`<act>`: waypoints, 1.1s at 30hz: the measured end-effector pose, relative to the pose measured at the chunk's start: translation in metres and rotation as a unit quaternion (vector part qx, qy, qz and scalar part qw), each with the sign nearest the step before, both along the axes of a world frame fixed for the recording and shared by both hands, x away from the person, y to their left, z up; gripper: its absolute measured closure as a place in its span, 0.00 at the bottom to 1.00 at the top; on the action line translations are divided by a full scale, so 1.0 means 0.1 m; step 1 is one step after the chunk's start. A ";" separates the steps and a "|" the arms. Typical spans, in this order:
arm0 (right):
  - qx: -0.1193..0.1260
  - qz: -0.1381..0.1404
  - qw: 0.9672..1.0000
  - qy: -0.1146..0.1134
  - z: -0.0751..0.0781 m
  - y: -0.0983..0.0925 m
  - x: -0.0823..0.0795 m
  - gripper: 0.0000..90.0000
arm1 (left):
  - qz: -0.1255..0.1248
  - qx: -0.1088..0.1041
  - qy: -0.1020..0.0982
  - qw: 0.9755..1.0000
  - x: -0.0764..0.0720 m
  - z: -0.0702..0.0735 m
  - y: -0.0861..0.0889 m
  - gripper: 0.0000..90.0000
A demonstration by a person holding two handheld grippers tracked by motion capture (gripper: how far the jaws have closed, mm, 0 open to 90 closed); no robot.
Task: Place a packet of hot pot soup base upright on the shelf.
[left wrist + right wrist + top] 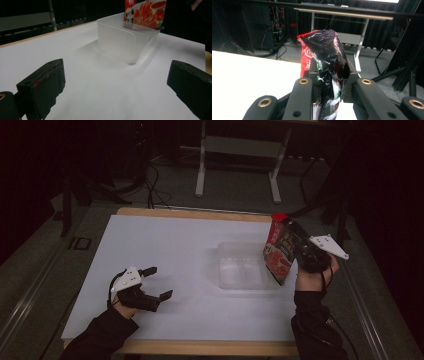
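A red and black snack packet (279,251) hangs in the air over the right end of a clear plastic tub (226,251), pinched by my right gripper (296,246), which is shut on it. In the right gripper view the crumpled packet (325,57) is squeezed between the two black jaws. My left gripper (159,282) rests low over the white table (165,240) at the front left, open with nothing between its fingers. From the left gripper view the tub (120,41) stands ahead with the packet (146,12) above its far side.
The wooden table edge (200,213) runs along the back. Beyond it stand a metal desk frame (237,155) and cables on the floor (150,185). Dark surroundings flank both sides of the table.
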State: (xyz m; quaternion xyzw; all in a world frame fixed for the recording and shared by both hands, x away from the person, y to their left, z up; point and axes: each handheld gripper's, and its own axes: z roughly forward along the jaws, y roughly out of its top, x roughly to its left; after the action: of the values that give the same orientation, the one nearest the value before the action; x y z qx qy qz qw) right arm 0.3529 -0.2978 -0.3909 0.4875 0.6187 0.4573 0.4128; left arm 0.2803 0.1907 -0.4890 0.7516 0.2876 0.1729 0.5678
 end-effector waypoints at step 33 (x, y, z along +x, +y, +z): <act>0.037 0.029 0.998 0.029 -0.27 -0.10 -0.22 0.52 | -0.012 -0.006 0.010 1.000 0.00 -0.04 0.01 0.02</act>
State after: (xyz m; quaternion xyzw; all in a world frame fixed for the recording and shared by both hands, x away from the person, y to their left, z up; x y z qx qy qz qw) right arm 0.3305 -0.3075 -0.4182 0.4973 0.6268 0.4775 0.3631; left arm 0.2806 0.1914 -0.4926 0.7534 0.2854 0.1575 0.5711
